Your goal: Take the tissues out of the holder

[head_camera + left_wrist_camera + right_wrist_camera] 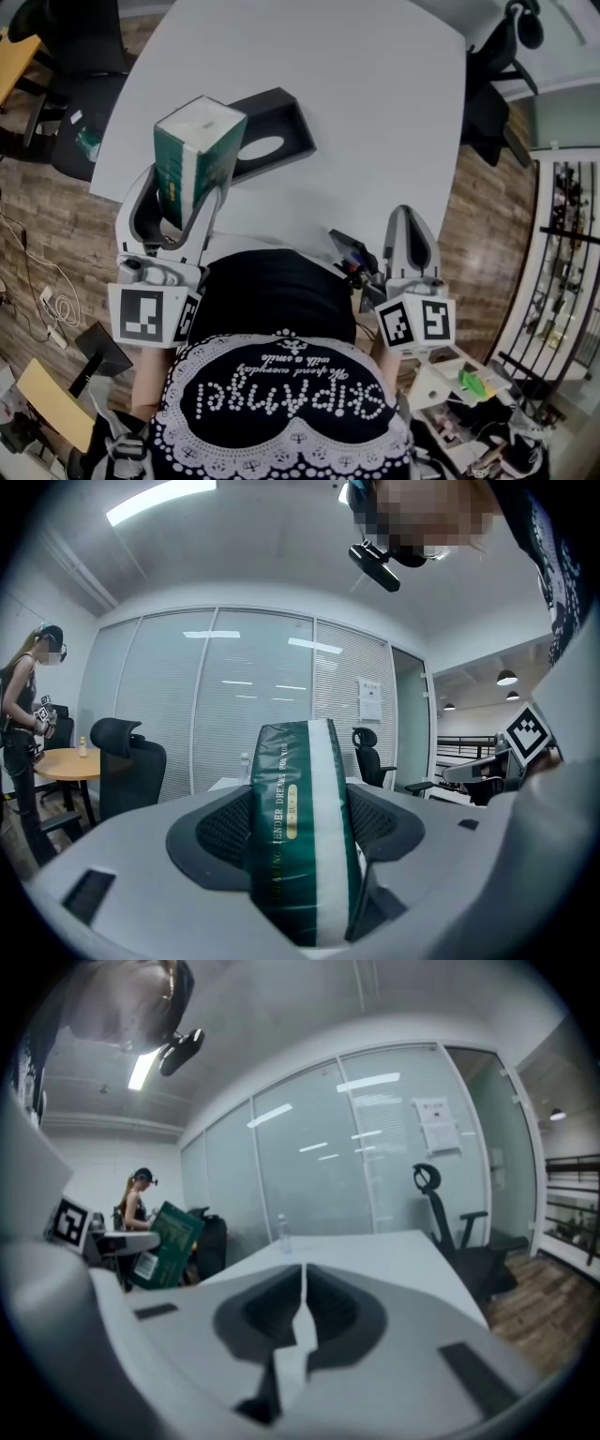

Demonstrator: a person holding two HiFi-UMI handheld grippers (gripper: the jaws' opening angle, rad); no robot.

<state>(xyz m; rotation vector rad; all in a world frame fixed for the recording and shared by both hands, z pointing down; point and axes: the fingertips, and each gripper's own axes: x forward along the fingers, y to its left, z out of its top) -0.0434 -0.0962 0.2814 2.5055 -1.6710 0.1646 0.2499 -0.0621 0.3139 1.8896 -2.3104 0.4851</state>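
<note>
A green tissue pack (199, 150) with a white top is held upright above the near left part of the white table (375, 112), and my left gripper (187, 192) is shut on its sides. The left gripper view shows the pack (298, 827) clamped between both dark pads (225, 832). Behind it on the table lies the dark tissue holder (277, 117), whose oval opening shows nothing inside. My right gripper (411, 239) hangs by the person's waist at the near table edge. Its jaws (302, 1312) are shut with nothing in them. The right gripper view also catches the pack (164, 1244) at far left.
Black office chairs stand at the table's left (80, 84) and right (492, 94). A water bottle (281, 1232) stands at the table's far end. Another person (23, 724) stands by a round wooden table (70, 761). Cables and clutter lie on the wooden floor (47, 300).
</note>
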